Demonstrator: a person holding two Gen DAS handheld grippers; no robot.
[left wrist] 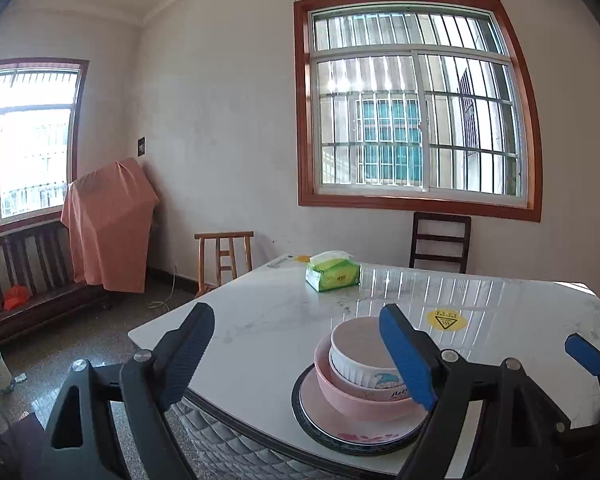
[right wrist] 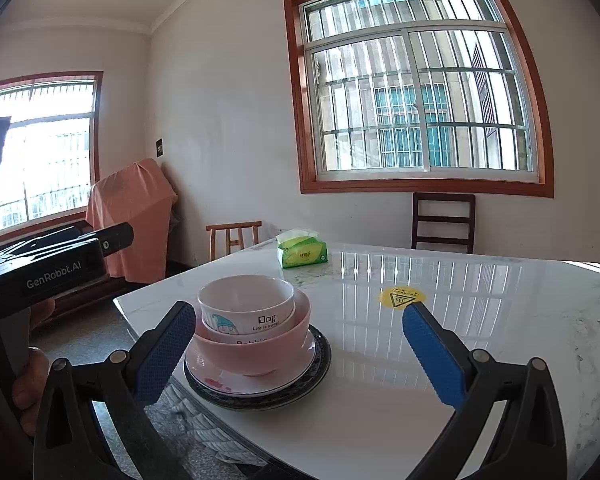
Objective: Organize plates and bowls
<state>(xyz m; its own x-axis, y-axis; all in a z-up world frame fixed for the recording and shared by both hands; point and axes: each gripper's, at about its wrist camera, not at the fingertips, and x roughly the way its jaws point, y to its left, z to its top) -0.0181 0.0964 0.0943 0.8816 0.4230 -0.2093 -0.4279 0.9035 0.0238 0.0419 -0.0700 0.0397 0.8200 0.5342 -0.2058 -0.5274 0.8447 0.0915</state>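
Marble table (right wrist: 380, 400) bearing the finished stack: white bowl (right wrist: 246, 306) in pink bowl (right wrist: 256, 350) on plates (right wrist: 260, 394). My left gripper (left wrist: 306, 356) and right gripper (right wrist: 300, 354) gape empty; organizing looks complete, next comes withdrawal.

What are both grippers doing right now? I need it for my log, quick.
Left gripper: open, holding nothing.
Right gripper: open, holding nothing.
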